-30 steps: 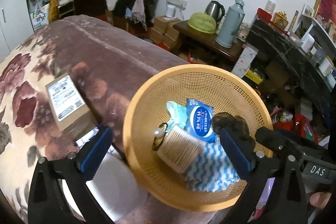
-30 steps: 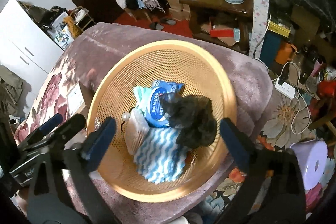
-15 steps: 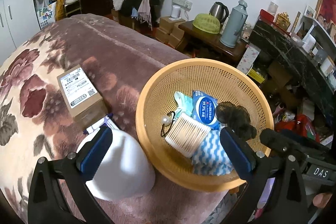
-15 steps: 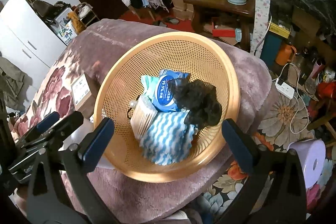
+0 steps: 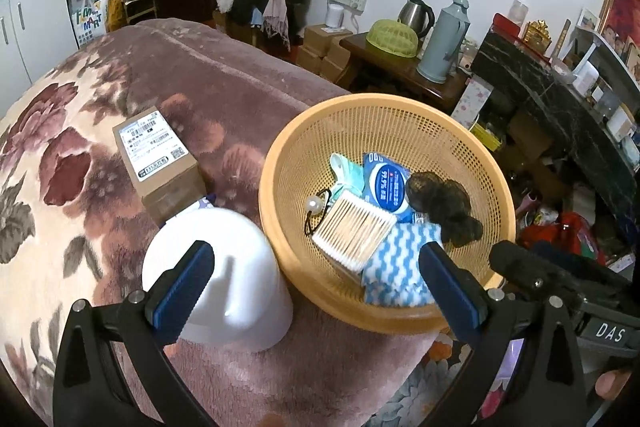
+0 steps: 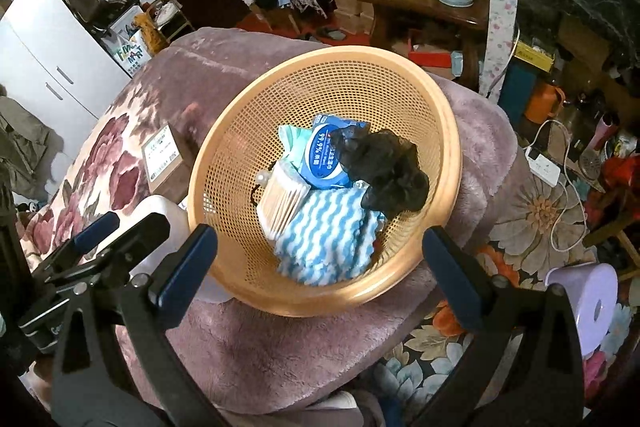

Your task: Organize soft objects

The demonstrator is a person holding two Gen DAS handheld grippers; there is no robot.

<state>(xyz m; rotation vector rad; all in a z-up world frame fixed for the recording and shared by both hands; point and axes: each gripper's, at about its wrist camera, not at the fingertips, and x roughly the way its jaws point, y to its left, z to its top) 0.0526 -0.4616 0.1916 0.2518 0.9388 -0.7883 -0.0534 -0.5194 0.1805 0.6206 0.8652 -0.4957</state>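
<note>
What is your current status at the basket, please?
Left gripper and right gripper open, empty, above basket. Black scrunchie inside, on striped cloth. White container beside rim.

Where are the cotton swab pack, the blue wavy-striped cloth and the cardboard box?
cotton swab pack (image 5: 352, 229), left wrist view, middle of the swab sticks.
blue wavy-striped cloth (image 6: 324, 239), right wrist view, centre of the striped fabric.
cardboard box (image 5: 154, 147), left wrist view, on its top shipping label.

Black-framed left gripper and right gripper, blue finger pads, silver screws, white "DAS" lettering.
</note>
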